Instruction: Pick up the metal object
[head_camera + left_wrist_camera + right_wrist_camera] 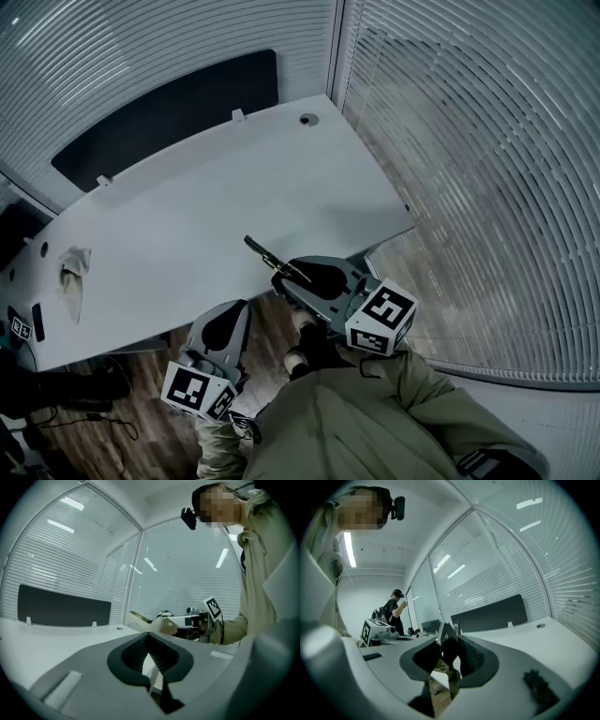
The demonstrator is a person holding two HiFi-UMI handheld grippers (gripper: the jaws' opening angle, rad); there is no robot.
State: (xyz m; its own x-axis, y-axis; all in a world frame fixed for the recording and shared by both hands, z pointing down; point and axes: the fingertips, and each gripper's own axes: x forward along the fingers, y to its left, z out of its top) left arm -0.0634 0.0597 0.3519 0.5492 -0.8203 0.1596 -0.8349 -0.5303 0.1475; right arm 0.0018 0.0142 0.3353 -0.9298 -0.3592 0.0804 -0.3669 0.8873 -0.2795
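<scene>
The metal object (263, 252), a slim dark bar, sticks out over the front edge of the white desk (216, 197). My right gripper (287, 275) is shut on its near end. In the right gripper view the metal piece (443, 633) stands up between the pads. In the left gripper view the same metal object (139, 618) shows in the right gripper's (161, 623) grip, lifted above the desk. My left gripper (240, 311) hangs lower, over the floor by the desk's front edge. Its fingertips (149, 635) meet with nothing between them.
A crumpled pale cloth (73, 273) lies at the desk's left end. A dark panel (169, 111) stands along the back edge, near a round grommet (308, 119). Blinds cover the glass walls at the back and right. Wooden floor (274, 330) shows below. Another person (395, 607) stands far off.
</scene>
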